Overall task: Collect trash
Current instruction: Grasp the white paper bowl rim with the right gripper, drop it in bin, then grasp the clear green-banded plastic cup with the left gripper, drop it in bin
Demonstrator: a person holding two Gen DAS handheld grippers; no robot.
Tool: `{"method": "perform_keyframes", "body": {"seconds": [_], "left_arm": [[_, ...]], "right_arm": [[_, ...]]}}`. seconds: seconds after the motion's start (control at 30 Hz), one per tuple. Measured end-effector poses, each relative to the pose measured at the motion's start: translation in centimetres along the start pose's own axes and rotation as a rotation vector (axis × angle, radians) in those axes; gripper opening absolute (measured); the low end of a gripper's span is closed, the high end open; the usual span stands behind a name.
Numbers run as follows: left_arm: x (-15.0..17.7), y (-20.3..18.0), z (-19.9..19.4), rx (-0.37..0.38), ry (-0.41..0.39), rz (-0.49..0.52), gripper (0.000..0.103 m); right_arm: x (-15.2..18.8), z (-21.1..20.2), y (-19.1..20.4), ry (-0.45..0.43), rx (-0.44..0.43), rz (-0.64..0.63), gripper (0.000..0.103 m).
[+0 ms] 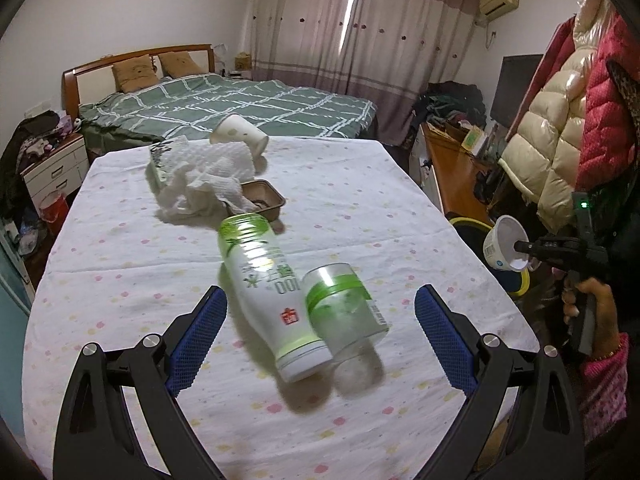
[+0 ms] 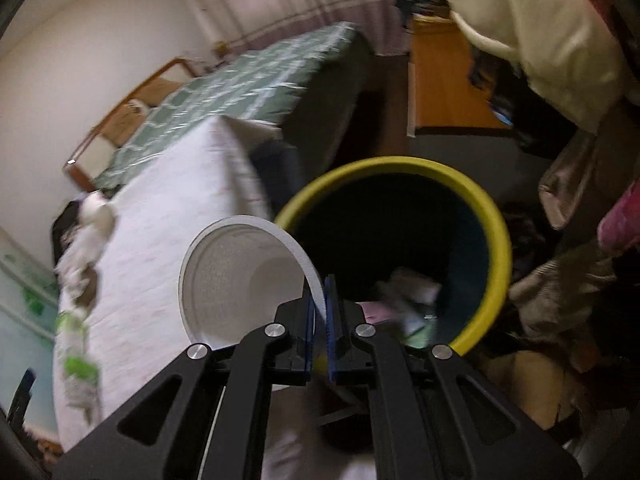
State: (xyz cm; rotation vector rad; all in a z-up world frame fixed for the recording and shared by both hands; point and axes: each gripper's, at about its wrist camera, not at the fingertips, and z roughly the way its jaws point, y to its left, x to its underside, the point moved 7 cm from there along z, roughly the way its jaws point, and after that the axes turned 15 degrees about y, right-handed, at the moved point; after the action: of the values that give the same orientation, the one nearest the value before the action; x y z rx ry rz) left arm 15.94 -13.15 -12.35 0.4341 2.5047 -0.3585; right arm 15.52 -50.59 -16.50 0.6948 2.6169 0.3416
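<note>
My right gripper [image 2: 319, 312] pinches the small white plastic cup [image 2: 240, 276] by its rim beside the yellow-rimmed bin [image 2: 496, 216]; my left gripper [image 1: 320, 320] gapes over the lying green-and-white bottle [image 1: 268, 292].

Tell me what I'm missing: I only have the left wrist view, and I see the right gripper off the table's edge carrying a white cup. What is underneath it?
Observer: A yellow-rimmed bin on the floor beside the table; the white cup hangs near its rim.
Reviewer: Is the bin empty?
Observer: No, some blurred paper or packaging lies at its bottom.
Reviewer: How is the cup gripped?
Observer: The right gripper is shut on the cup's rim wall, one pad inside and one outside, with the cup's mouth facing the camera.
</note>
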Motion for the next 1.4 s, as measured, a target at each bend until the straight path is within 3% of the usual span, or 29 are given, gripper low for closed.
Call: {"method": "perform_keyframes", "body": {"seconds": [0.4,0.67,0.97,1.03,1.1,1.13,1.4], "left_arm": [[-0.6,-2.5,2.0,-0.002,0.046,0.037,0.094],[-0.8,-3.9,3.5,0.000,0.079,0.056,0.094],[-0.5,-4.3,4.9,-0.017,0.122,0.051,0.094],[-0.5,-4.4,5.1,-0.023,0.127,0.054,0.094],[-0.5,-4.4,5.5,-0.028,0.136,0.052,0.094],[-0.5,-4.4,5.6,-0.027,0.141,0.051,0.094],[-0.5,-4.9,7.5,-0.059,0.197,0.046,0.094]], "right_arm": [[-1.9,4.4,-5.2,0.052,0.088,0.079,0.006],[-2.9,5.0,-6.0,0.050,0.099,0.081,0.016],[-2.6,4.5,-5.9,0.035,0.099,0.063,0.017],[-2.7,4.5,-5.9,0.032,0.118,0.057,0.020],[-2.8,4.4,-5.7,0.030,0.117,0.051,0.034],[-2.9,4.4,-5.6,0.029,0.112,0.047,0.035],[-3.0,4.1,-5.5,0.021,0.081,0.042,0.035]]}}
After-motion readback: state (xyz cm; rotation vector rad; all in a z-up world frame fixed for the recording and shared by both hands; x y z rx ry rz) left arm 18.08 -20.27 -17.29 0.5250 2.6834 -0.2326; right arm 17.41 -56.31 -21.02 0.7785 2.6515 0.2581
